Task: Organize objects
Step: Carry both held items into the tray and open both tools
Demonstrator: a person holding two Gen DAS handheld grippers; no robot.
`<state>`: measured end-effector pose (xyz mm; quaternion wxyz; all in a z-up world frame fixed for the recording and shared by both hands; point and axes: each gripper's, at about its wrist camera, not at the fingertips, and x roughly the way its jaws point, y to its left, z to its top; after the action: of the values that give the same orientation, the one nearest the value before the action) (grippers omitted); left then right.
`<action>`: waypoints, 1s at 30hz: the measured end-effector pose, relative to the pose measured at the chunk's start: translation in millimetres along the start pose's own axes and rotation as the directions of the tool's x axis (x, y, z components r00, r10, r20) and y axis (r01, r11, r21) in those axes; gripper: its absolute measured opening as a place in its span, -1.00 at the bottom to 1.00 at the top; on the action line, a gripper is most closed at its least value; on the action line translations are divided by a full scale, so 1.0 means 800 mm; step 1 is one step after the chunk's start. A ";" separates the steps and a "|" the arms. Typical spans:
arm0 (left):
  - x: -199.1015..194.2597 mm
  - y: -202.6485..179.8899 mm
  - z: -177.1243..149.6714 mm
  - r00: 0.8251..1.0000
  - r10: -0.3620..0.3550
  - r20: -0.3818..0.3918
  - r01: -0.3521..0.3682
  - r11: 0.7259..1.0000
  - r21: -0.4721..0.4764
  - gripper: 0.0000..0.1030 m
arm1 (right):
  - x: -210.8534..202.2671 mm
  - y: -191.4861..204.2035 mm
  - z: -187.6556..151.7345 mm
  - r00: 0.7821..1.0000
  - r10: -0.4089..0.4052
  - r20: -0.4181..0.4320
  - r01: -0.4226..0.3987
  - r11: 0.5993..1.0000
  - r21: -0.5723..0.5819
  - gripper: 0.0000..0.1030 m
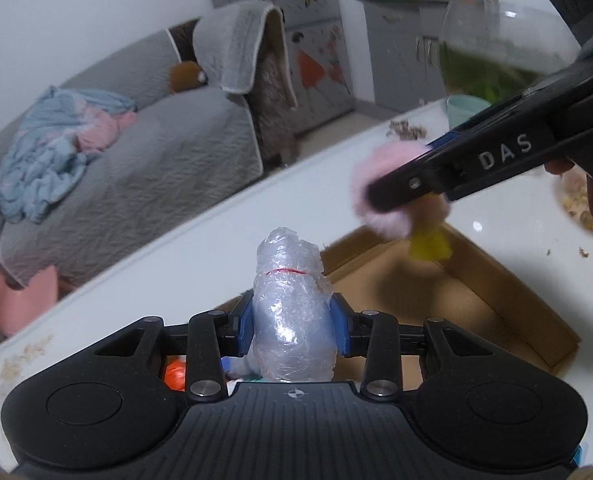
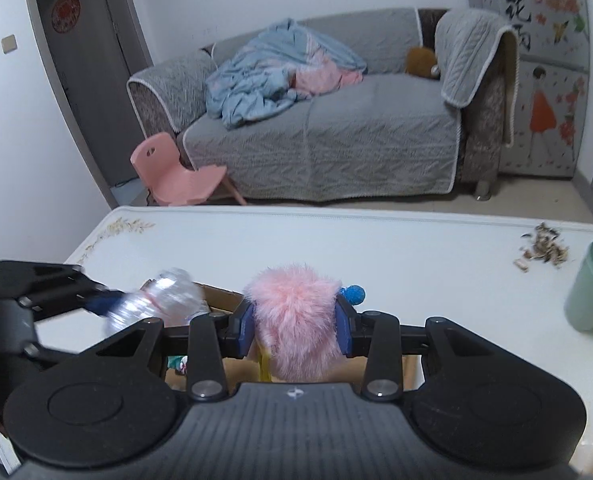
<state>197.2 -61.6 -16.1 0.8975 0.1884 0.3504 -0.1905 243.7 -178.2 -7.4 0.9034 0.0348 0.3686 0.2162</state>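
A: While both tools hang over the cardboard box (image 1: 476, 292), what does each carry?

B: The left gripper (image 1: 292, 324) is clamped on a plastic-wrapped bundle (image 1: 290, 312), pinched at its middle so the tied top stands clear ahead of the pads. The right gripper (image 2: 296, 326) is closed on a pink fluffy toy (image 2: 294, 320), squeezed between its blue pads.

A: Why held that way?

B: A mid-body grip likely keeps each soft item from slipping. A yellow part (image 1: 430, 246) dangles below the toy, over the box.

A: Where is the box relative to the tools?

B: Just ahead of and beneath both, on the white table (image 2: 376, 248). It reads as the collecting spot for the tidying.

A: Anything nearby?

B: A green cup (image 2: 592, 286) stands well to the right gripper's right, with scattered scraps (image 2: 544, 246) beyond it.
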 end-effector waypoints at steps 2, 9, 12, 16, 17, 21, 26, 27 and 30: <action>0.018 0.005 -0.001 1.000 -0.009 -0.016 0.009 1.000 -0.024 -0.12 | 0.011 0.003 -0.002 1.000 0.001 -0.022 -0.002 1.000 -0.009 -0.30; 0.055 0.014 -0.007 0.998 -0.025 -0.061 0.021 0.998 -0.054 -0.12 | 0.042 -0.001 -0.006 0.995 0.017 -0.098 -0.017 1.000 -0.003 -0.30; 0.062 0.017 -0.012 0.997 -0.031 -0.077 0.026 0.998 -0.062 -0.12 | 0.051 0.001 -0.011 0.991 0.021 -0.133 -0.022 1.000 -0.010 -0.30; 0.067 0.021 -0.019 0.995 -0.036 -0.095 0.028 0.997 -0.075 -0.11 | 0.066 0.002 -0.018 0.984 0.026 -0.178 -0.028 1.000 -0.003 -0.30; 0.069 0.022 -0.020 0.994 -0.034 -0.100 0.027 0.997 -0.076 -0.11 | 0.069 0.003 -0.019 0.982 0.025 -0.185 -0.027 1.000 -0.005 -0.30; 0.079 0.023 -0.026 0.992 -0.032 -0.124 0.023 0.997 -0.078 -0.11 | 0.081 -0.002 -0.020 0.979 0.033 -0.203 -0.030 0.999 0.017 -0.29; 0.086 0.024 -0.030 0.990 -0.029 -0.135 0.018 0.996 -0.087 -0.11 | 0.084 -0.001 -0.023 0.977 0.032 -0.212 -0.029 0.999 0.016 -0.29; 0.086 0.023 -0.030 0.990 -0.032 -0.135 0.021 0.996 -0.087 -0.11 | 0.085 0.000 -0.024 0.976 0.033 -0.215 -0.030 0.999 0.016 -0.29; 0.089 0.023 -0.032 0.990 -0.039 -0.135 0.031 0.998 -0.064 -0.11 | 0.087 -0.004 -0.022 0.975 0.049 -0.216 -0.047 0.999 0.013 -0.29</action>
<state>240.2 -49.0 -80.0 0.8733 0.1672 0.4197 -0.1820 276.9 -153.5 -66.5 0.8522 0.0235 0.4648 0.2390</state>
